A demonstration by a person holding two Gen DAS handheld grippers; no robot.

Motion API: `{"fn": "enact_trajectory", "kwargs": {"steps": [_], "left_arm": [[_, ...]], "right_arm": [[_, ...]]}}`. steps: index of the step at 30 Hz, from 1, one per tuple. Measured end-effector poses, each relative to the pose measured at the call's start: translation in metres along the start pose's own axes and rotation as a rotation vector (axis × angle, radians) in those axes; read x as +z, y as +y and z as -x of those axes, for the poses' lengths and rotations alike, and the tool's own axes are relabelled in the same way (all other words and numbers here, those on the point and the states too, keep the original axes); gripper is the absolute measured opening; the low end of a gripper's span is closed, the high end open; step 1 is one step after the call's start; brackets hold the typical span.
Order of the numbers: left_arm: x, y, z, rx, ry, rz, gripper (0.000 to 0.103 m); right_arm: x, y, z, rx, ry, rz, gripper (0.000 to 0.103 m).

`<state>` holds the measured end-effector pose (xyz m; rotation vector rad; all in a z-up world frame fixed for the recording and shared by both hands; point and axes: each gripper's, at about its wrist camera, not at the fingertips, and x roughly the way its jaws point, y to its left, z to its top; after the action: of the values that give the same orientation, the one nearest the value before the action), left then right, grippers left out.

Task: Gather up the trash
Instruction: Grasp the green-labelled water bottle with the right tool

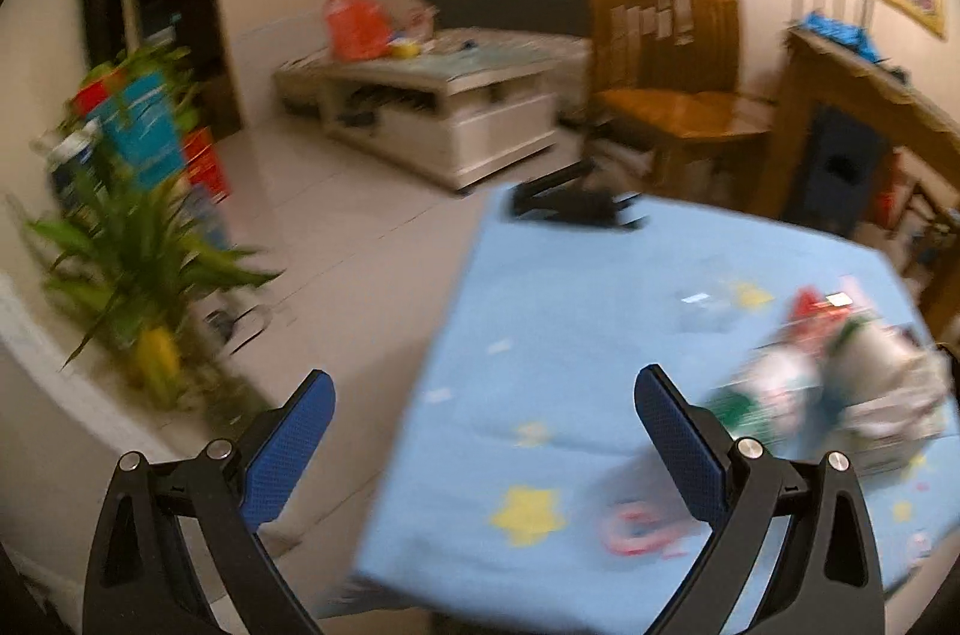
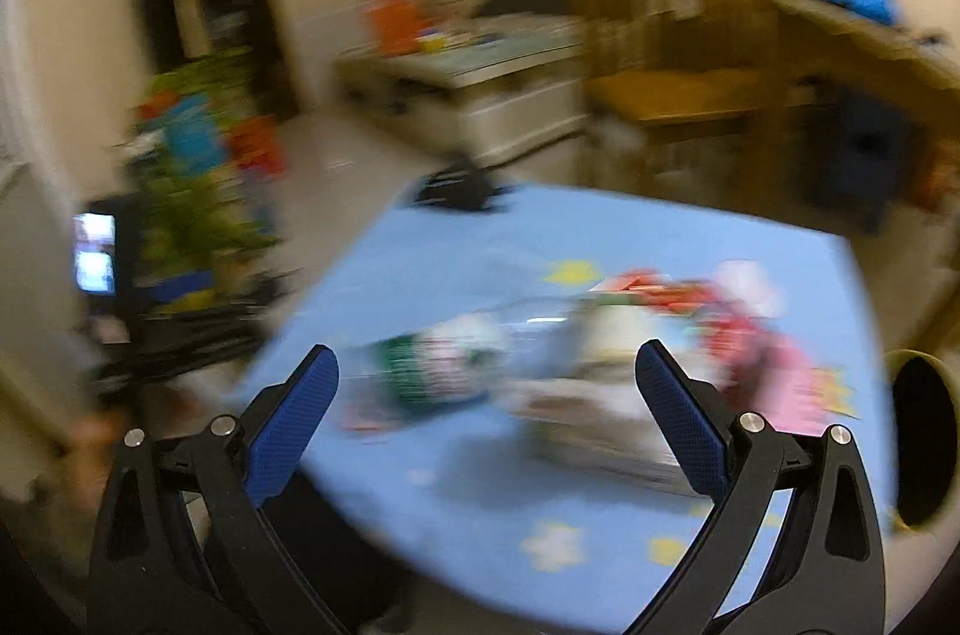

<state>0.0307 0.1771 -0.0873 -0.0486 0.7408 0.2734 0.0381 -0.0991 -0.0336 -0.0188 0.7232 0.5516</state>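
A heap of trash (image 1: 840, 383), with a clear plastic bottle, wrappers and crumpled paper, lies on the table with the light blue star cloth (image 1: 570, 311). A red-and-white wrapper (image 1: 636, 530) lies apart near the front. My left gripper (image 1: 485, 416) is open and empty above the table's left front corner, left of the heap. In the right wrist view the same heap (image 2: 570, 365) is blurred, with a pink wrapper (image 2: 792, 389) at its right. My right gripper (image 2: 487, 392) is open and empty, just short of the heap. A round bin (image 2: 921, 440) stands by the table's right edge.
A black clamp-like object (image 1: 570, 203) sits at the table's far edge. A potted plant (image 1: 138, 275) and stacked boxes stand left on the floor. A white coffee table (image 1: 444, 107), a wooden chair (image 1: 678, 95) and a wooden cabinet (image 1: 852, 119) stand behind.
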Motion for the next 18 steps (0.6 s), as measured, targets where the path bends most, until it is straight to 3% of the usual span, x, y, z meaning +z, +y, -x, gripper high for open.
{"fn": "enact_trajectory", "kwargs": {"steps": [3,6,12,15,18], "left_arm": [[-0.012,0.030,-0.021,0.044,0.051,0.022,0.097],[-0.023,0.052,-0.032,0.079,0.088,0.037,0.097],[-0.036,0.079,-0.043,0.096,0.123,0.067,0.097],[-0.038,0.080,-0.046,0.089,0.127,0.082,0.097],[-0.038,0.075,-0.046,0.060,0.125,0.077,0.097]], "right_arm": [[0.011,0.031,-0.033,0.099,0.069,0.188,0.098],[0.010,0.061,-0.071,0.122,0.184,0.410,0.098],[-0.017,0.110,-0.123,0.064,0.405,0.925,0.098],[-0.027,0.112,-0.151,0.018,0.497,1.088,0.098],[-0.039,0.105,-0.182,-0.022,0.582,1.168,0.097]]}}
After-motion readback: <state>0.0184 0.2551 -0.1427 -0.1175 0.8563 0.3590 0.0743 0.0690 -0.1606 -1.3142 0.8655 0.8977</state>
